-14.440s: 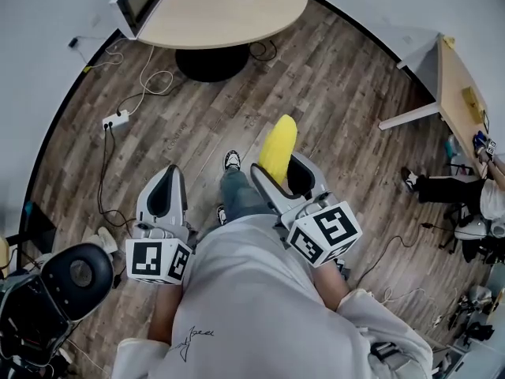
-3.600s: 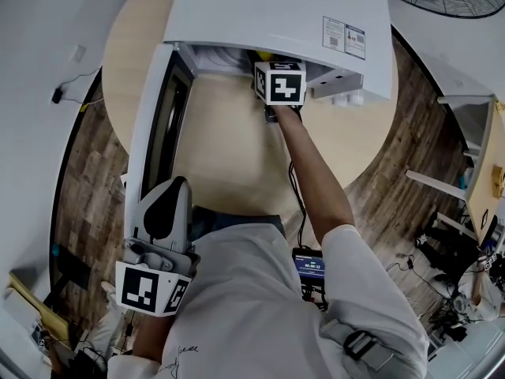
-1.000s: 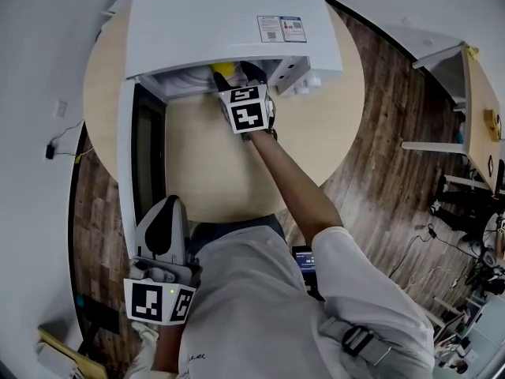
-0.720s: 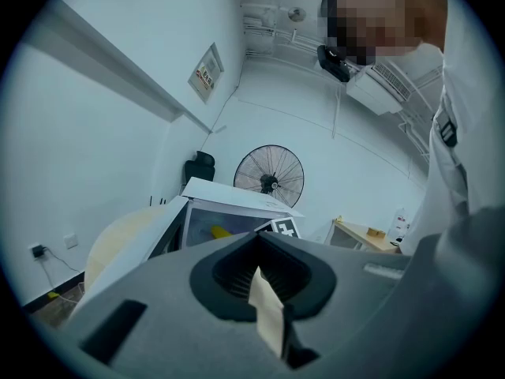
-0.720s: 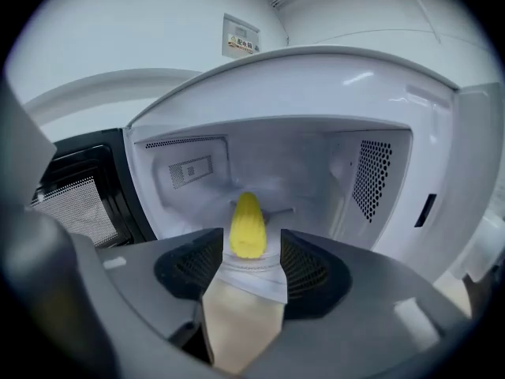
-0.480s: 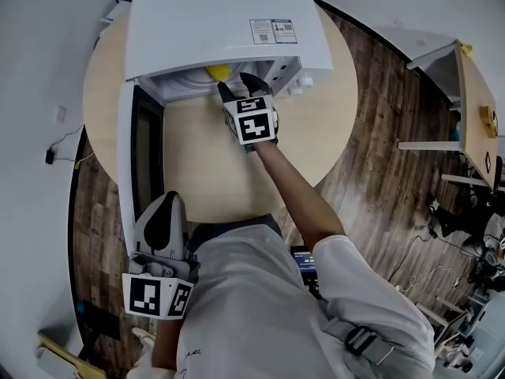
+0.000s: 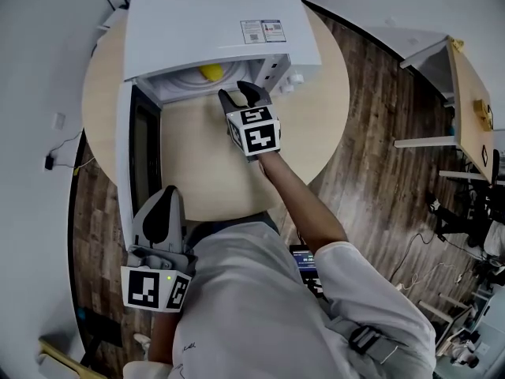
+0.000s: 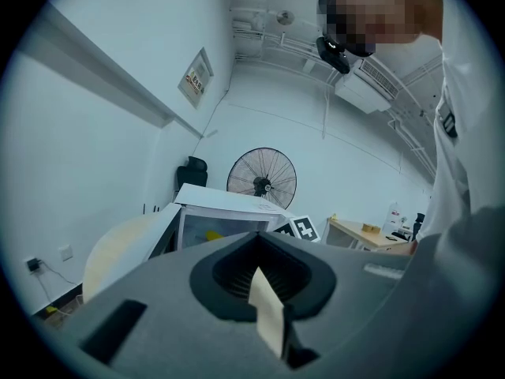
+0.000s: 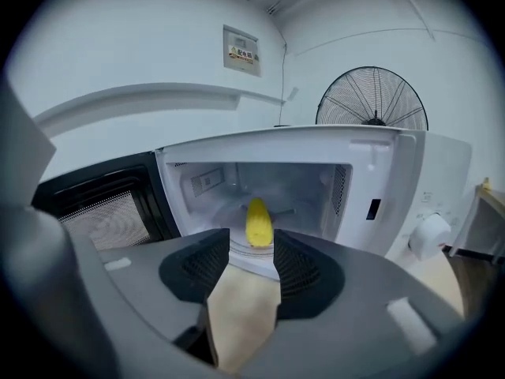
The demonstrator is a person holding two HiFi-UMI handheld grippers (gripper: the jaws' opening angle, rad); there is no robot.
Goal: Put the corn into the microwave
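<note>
The yellow corn [image 7: 210, 72] lies on the turntable inside the white microwave [image 7: 213, 22], free of any grip. In the right gripper view the corn [image 9: 257, 221] stands on end-view in the middle of the cavity of the microwave [image 9: 379, 164]. My right gripper [image 7: 238, 95] hovers over the table just in front of the oven mouth. Its jaws have just been closing and stand open, with nothing between them [image 9: 251, 253]. My left gripper [image 7: 166, 194] hangs low by my body, shut and empty [image 8: 254, 247].
The microwave door [image 7: 130, 152] stands swung open to the left, also seen as the door [image 9: 102, 204]. The oven rests on a round wooden table [image 7: 316, 109]. A standing fan [image 9: 372, 97] is behind it. A desk [image 7: 467, 93] stands at the right on the plank floor.
My right gripper has drawn back out of the microwave mouth toward me, with its jaws narrower than before. The corn stays inside on the turntable. The left gripper has hardly moved.
</note>
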